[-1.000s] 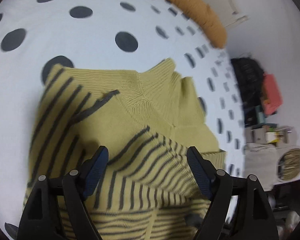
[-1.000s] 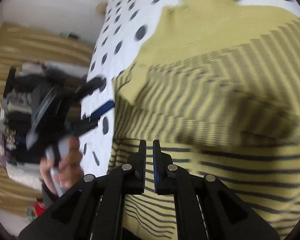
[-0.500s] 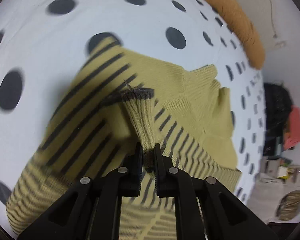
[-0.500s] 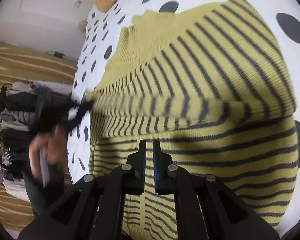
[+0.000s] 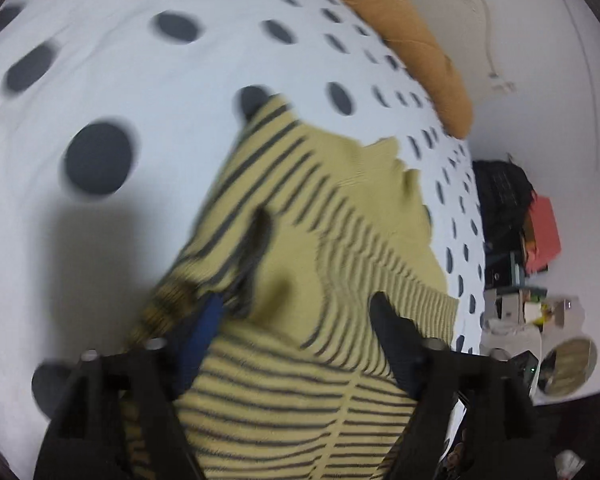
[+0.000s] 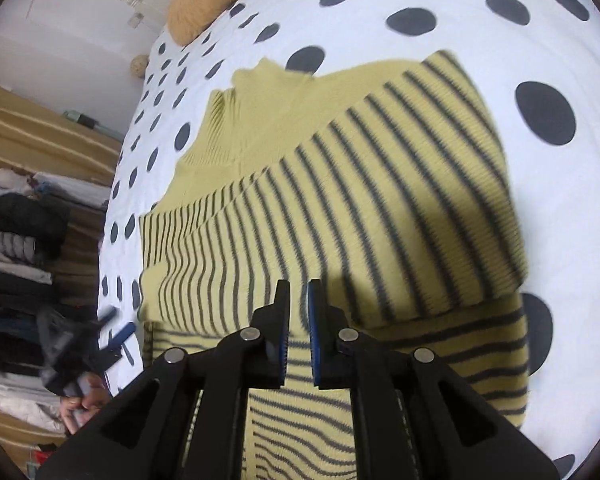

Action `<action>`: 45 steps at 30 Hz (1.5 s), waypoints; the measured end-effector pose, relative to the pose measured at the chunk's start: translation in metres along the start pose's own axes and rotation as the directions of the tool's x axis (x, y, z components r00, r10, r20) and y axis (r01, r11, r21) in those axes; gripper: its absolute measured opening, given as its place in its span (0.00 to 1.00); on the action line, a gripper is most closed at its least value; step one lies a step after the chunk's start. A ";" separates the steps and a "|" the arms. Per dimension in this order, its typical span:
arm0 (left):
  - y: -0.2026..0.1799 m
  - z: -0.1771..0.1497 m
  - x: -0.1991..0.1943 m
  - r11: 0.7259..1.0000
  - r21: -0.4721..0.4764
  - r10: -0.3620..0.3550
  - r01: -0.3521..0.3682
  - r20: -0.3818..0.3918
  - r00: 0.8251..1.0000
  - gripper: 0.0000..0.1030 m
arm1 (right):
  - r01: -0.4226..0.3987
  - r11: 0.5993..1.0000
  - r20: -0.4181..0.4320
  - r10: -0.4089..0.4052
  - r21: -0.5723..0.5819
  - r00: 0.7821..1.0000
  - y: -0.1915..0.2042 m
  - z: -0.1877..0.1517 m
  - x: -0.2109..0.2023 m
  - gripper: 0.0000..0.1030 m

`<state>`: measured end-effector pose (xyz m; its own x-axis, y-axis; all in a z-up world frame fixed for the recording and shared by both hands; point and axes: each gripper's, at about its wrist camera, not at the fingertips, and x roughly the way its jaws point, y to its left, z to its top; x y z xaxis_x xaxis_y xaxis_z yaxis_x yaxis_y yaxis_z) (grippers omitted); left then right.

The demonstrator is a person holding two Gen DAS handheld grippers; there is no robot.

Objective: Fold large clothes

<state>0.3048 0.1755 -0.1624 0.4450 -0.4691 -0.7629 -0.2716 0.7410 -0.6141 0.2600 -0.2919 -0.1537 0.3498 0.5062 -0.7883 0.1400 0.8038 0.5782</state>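
A yellow sweater with dark stripes (image 5: 332,264) lies on the white bed sheet with dark dots (image 5: 100,60). Its sleeves are folded in over the body (image 6: 380,208). In the left wrist view my left gripper (image 5: 300,316) is open above the sweater; the striped sleeve lies loose beside its left finger (image 5: 204,328). In the right wrist view my right gripper (image 6: 298,312) is shut and empty, just above the folded sleeve. The left gripper also shows in the right wrist view (image 6: 112,332), at the bed's left edge, in a hand.
An orange pillow (image 5: 420,44) lies at the head of the bed. Beside the bed stand a black bag (image 5: 500,192), a red box (image 5: 544,232) and clutter on the floor. Stacked clothes (image 6: 16,240) fill shelves on the other side.
My left gripper has opened and let go of the sleeve cuff it was shut on, and the sleeve now lies on the sweater. My right gripper has stayed shut and drawn back a little.
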 end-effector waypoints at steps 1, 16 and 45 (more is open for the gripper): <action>-0.012 0.008 0.008 0.997 0.054 0.050 -0.050 0.005 0.999 0.77 | -0.003 1.000 0.007 0.003 0.009 1.000 -0.003 0.001 -0.003 0.09; -0.119 0.000 0.001 0.838 0.520 0.122 -0.165 0.117 0.986 0.06 | 0.024 0.997 0.050 -0.028 0.079 0.998 -0.032 0.009 -0.016 0.11; -0.048 0.021 0.090 0.799 0.428 0.455 -0.422 0.030 0.890 0.10 | 0.130 0.991 0.003 -0.130 0.042 0.991 -0.047 0.011 0.021 0.00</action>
<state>0.3759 0.1078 -0.1975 0.2980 -0.0664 -0.9523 -0.0395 0.9959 -0.0818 0.2713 -0.3230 -0.1952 0.3310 0.3961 -0.8565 0.2230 0.8491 0.4789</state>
